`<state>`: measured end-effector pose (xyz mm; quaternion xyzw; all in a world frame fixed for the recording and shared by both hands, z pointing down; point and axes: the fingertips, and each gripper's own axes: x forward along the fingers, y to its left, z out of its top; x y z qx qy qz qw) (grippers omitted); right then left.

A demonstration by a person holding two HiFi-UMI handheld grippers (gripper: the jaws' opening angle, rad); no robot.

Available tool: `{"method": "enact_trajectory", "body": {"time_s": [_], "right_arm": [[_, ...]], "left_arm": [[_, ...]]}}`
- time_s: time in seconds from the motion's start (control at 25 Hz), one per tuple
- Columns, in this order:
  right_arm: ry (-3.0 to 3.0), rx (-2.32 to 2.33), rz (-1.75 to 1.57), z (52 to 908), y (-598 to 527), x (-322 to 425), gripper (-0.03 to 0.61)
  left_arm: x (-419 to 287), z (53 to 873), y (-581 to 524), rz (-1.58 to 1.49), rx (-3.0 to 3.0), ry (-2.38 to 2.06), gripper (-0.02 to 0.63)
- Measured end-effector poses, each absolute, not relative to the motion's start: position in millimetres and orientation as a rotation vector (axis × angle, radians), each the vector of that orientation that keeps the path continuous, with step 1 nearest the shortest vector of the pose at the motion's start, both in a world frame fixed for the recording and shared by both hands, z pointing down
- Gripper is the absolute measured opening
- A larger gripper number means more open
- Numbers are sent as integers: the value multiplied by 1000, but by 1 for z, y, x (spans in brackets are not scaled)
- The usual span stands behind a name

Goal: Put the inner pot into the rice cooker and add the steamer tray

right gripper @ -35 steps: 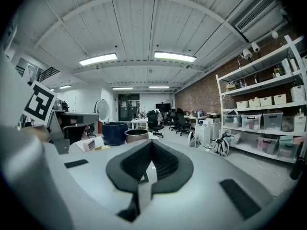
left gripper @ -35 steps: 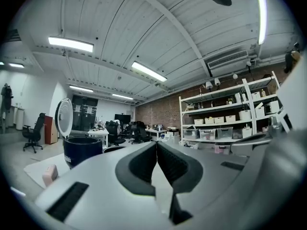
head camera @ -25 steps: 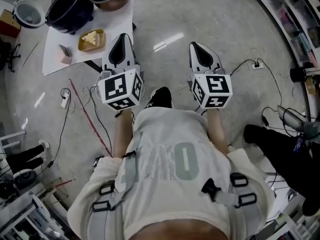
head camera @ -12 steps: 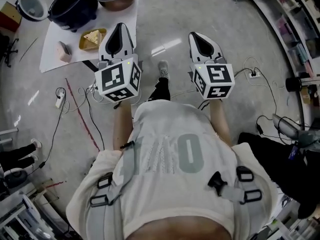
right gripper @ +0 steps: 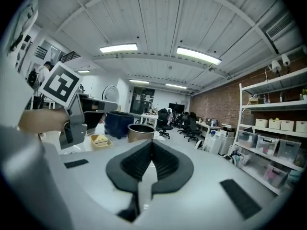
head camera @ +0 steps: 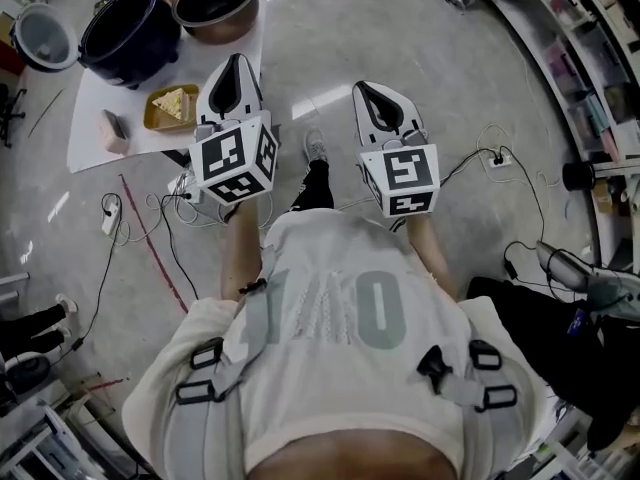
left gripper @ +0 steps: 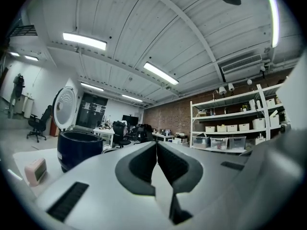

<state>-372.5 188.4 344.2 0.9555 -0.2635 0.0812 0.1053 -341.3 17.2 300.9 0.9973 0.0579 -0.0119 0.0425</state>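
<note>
navy cooker (head camera: 120, 30) sat with the pot (head camera: 217, 1) just beside it. left gripper (head camera: 233, 66) and right gripper (head camera: 368, 92), short of the cooker, were closed, empty.

The place was shown to be a lab or workshop with office desks in it. Metal shelves (left gripper: 225, 114) stocked with plastic bins (left gripper: 218, 142) were set beside a brick wall (left gripper: 168, 121), and office chairs (right gripper: 165, 119) and a monitor (right gripper: 176, 108) were seen at desks beyond. Strip lights (left gripper: 160, 73) were hung from a ribbed ceiling, and cables (head camera: 160, 208) were strewn over a polished concrete floor (head camera: 400, 38).
</note>
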Motion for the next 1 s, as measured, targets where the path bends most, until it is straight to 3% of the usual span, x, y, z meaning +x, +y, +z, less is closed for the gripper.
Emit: {"method": "enact_trajectory", "body": {"time_s": [0.6, 1.0], "right_arm": [[-816, 2841, 316, 338, 189, -178, 8], [-1141, 2726, 222, 314, 98, -22, 8]], "left_arm": [[-171, 290, -16, 6, 3056, 10, 21], [-89, 304, -108, 33, 3017, -398, 21]]}}
